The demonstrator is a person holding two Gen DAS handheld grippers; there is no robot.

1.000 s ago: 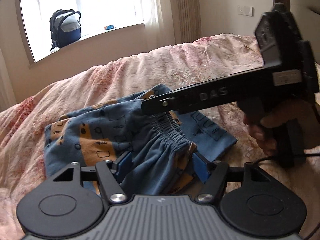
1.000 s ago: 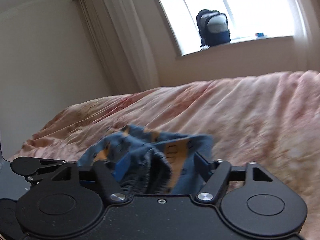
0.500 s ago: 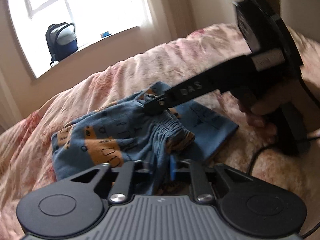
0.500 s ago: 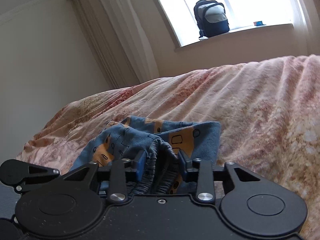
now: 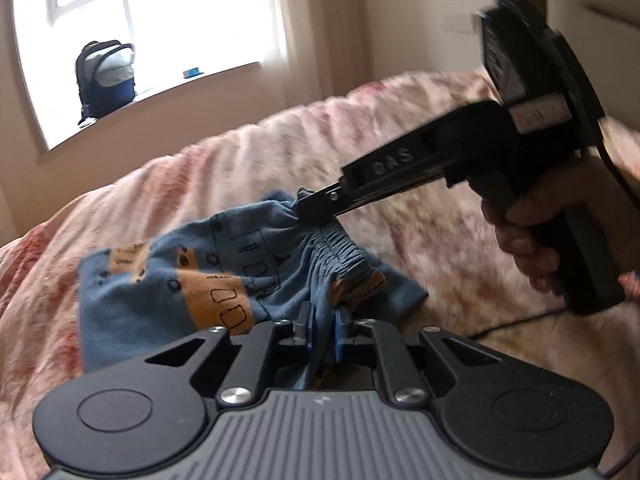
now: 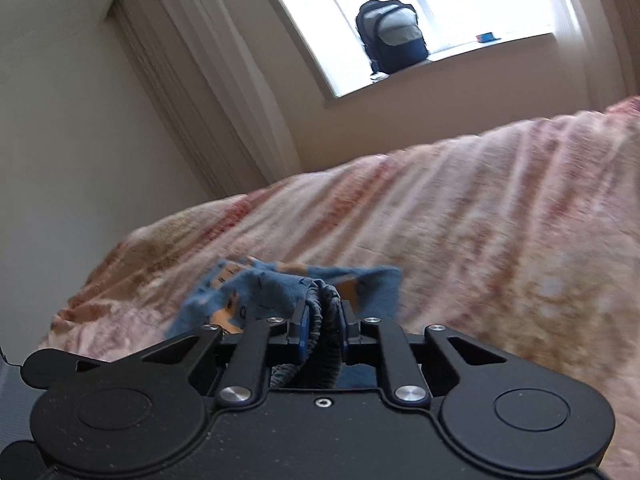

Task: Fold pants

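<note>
Pants (image 5: 168, 292) on bedspread (image 5: 224, 168), waistband pinched by both claws, left (image 5: 322, 326), right (image 6: 324, 328); backpack (image 5: 105, 76) on windowsill.

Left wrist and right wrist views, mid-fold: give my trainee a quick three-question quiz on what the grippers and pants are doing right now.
1. True or false: the left gripper is shut on the gathered elastic waistband of the blue cotton pants with orange bus print.
2. Multiple choice: what is the right gripper shut on? A) the dark blue and grey backpack B) the pants' waistband C) the pink floral bedspread
3. Fill in: the backpack stands on the ____.

Key:
1. True; both grippers have just been closing, with fabric between the jaws.
2. B
3. Windowsill
</note>
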